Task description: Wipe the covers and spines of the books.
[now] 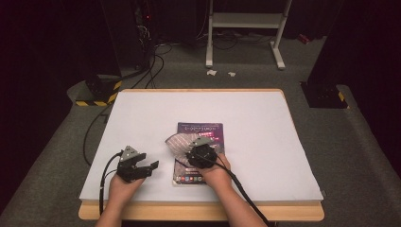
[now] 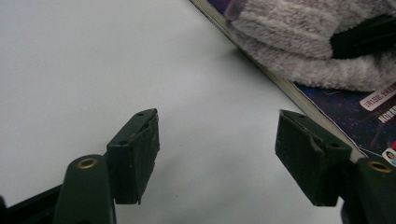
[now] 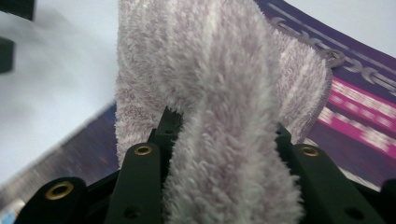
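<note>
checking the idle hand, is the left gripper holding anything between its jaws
No, the left gripper has its jaws standing wide apart over the bare white table, with nothing between them.

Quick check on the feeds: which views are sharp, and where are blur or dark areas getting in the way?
High view: table evenly lit, surroundings dark, book lettering too soft to read. Left gripper view: jaws sharp, cloth slightly soft. Right gripper view: cloth fuzzy up close, book cover smeared at lower left.

Fuzzy terry cloth (image 3: 219, 93) — glossy paper book cover (image 1: 198, 130) — matt tabletop (image 1: 265, 123).
</note>
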Available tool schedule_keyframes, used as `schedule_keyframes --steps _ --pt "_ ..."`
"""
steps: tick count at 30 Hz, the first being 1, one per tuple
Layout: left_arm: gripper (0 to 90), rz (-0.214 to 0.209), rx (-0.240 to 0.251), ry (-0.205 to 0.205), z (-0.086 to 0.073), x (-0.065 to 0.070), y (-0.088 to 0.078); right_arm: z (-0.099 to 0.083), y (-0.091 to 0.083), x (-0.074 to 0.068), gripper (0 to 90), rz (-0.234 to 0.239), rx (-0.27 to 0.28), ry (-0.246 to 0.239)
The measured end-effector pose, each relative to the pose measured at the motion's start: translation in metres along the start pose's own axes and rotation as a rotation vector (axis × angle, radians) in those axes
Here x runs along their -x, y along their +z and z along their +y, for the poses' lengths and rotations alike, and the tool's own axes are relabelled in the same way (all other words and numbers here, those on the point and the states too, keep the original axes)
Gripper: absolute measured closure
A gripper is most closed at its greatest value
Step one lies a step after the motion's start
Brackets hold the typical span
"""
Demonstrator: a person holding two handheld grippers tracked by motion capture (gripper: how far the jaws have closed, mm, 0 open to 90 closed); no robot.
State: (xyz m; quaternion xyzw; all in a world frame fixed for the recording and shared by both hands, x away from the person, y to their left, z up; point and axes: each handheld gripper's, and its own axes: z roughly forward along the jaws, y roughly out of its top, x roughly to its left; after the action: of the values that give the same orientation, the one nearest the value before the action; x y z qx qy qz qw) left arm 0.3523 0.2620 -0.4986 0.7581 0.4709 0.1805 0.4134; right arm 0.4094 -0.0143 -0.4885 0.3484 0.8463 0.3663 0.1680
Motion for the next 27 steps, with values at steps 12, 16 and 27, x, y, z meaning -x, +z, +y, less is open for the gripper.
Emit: schedule_keyframes --steps 12,16,27 --pt "30.8 0.001 -0.003 0.003 0.000 0.001 0.002 -0.041 -0.044 0.063 61.8 -0.111 -0.005 0.103" --pt "30.8 0.001 -0.006 0.003 0.000 0.001 0.003 -0.050 -0.053 0.082 62.2 -0.132 -0.005 0.147" --pt "30.8 -0.004 -0.007 0.004 0.000 0.001 0.004 -0.030 -0.034 0.105 61.7 -0.212 -0.033 0.188"
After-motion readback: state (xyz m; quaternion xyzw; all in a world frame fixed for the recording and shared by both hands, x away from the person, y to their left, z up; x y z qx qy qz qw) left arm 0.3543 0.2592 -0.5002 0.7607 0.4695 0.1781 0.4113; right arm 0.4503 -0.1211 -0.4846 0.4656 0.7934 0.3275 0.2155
